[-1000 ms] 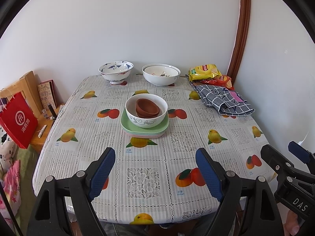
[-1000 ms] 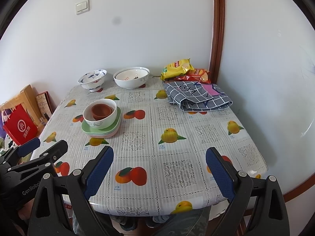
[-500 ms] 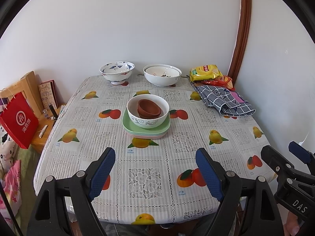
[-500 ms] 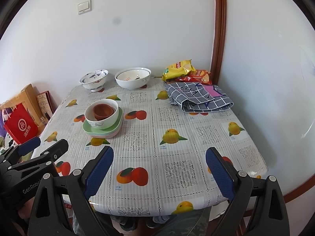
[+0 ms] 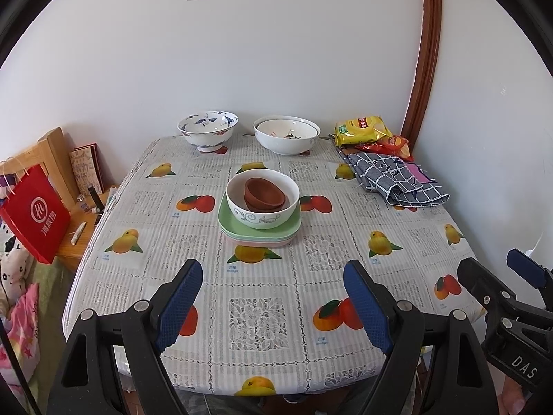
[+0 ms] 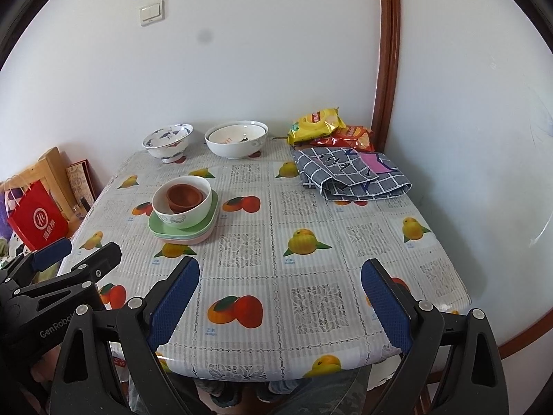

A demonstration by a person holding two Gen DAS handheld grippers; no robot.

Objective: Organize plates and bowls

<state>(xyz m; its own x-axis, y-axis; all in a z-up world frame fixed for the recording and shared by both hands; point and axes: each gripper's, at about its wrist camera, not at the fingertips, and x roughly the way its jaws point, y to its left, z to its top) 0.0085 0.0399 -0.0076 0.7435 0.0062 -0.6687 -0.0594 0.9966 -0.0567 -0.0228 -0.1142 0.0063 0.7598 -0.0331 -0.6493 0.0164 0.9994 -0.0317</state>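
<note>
Both grippers, left [image 5: 273,306] and right [image 6: 280,302], hover level at the worktop's [image 5: 262,318] near edge, fingers spread wide, grasping nothing. Ahead of them stand stacked pastel plates [image 5: 259,233] bearing a white ceramic bowl [image 5: 262,212] with brown clay bowls [image 5: 264,195] nested inside.

I see even, soft daylight filling both wrist views, the white wall [image 5: 293,52] bright without blown glare. Shadows under the stacked bowls [image 5: 262,197] are faint. Fisheye bending curves the wooden door trim [image 5: 423,55]; black vignette fills the corners. A dark smudge [image 6: 206,36] marks the right view.
</note>
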